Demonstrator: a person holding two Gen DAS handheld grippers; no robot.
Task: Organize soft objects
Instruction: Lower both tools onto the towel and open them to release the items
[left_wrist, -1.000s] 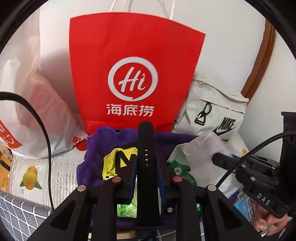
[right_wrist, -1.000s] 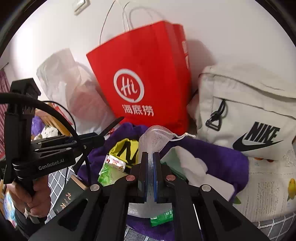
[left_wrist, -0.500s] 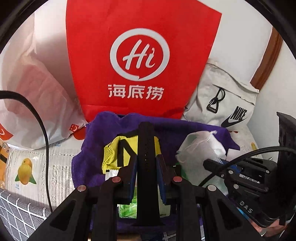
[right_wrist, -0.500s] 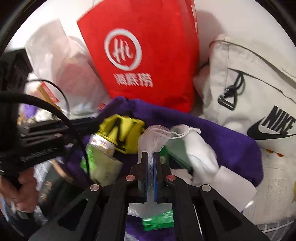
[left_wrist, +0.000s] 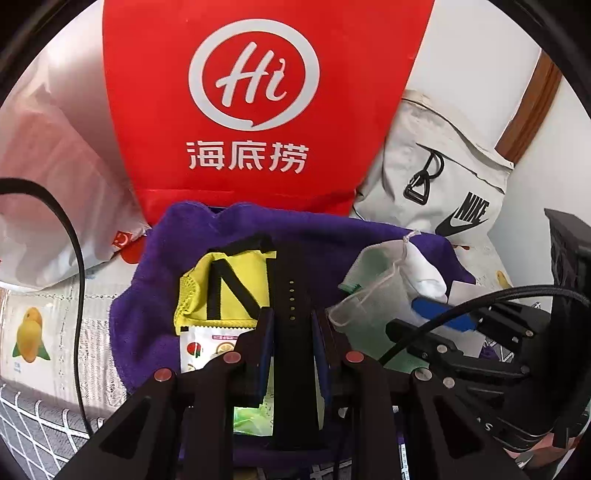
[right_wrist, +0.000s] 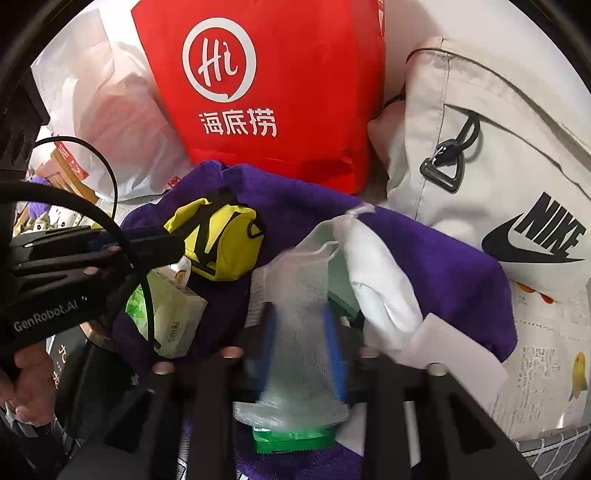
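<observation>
Evidently both tools have dropped closer to the pile over the last second, and the right gripper (right_wrist: 301, 325) has parted its jaws: they were pinched tight on the white mesh pouch (right_wrist: 301, 302) a moment ago and now stand moderately apart with the pouch slack between them, though motion blur there makes contact hard to confirm. I judge this to be a release, leaving the pouch set down on the purple towel (right_wrist: 443, 258) beside a folded white cloth (right_wrist: 373, 273), with a green packet (right_wrist: 291, 441) beneath it. The left gripper (left_wrist: 291, 321) remains clamped narrowly on a black perforated strap (left_wrist: 293, 295), held over the same towel next to the yellow pouch (left_wrist: 236, 284) bearing a black "N". That strap appears next for placement. Legible markings: the red paper bag (left_wrist: 258, 92) carries a white "Hi" roundel over "海底捞"; the grey drawstring bag (right_wrist: 498, 166) reads "NIKE" with swoosh; the left tool's body reads "GenRobot.AI" in the right wrist view. A tissue pack (right_wrist: 173, 310) printed with fruit lies below the yellow pouch.
</observation>
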